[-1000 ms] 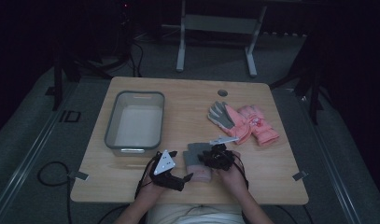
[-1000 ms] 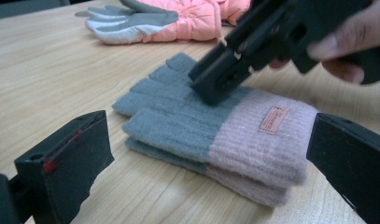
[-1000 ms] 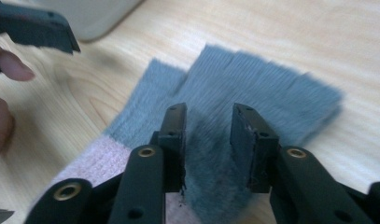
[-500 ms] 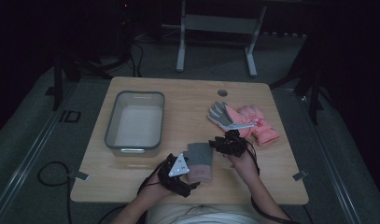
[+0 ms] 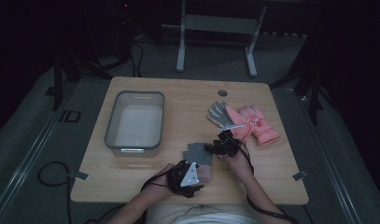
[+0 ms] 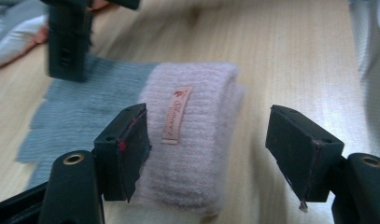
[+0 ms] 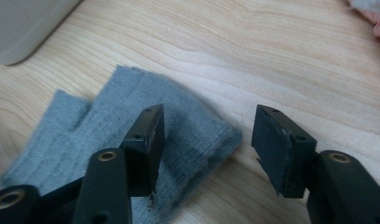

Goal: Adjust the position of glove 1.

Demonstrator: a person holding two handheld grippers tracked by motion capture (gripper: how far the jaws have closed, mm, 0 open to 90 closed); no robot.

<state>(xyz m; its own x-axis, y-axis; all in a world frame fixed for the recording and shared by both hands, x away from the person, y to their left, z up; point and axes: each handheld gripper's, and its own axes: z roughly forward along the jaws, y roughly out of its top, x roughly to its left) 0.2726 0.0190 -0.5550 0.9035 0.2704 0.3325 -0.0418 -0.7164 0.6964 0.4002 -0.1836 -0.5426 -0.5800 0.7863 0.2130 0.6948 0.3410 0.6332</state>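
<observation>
Looking down from the high view, the grey glove [image 5: 197,154] lies at the table's [image 5: 178,98] near edge between both grippers. Left gripper view: left gripper [image 6: 206,149] closing, unclenched astride the pink cuff [image 6: 192,135]. Right gripper view: right gripper [image 7: 206,144] opening, released over the glove's corner.

The room is dim, almost black along the upper edge of the high view and down both sides. A light wooden table [image 5: 178,93] with rounded corners fills the middle of the frame, a round hole [image 5: 222,92] near its far edge. Grey carpet [image 5: 33,140] covers the floor around it. At the upper centre stands a pale metal frame [image 5: 215,37] on two legs. Dark stands [image 5: 59,79] rise at the left and right — black cables [image 5: 50,170] loop over the carpet at lower left.
</observation>
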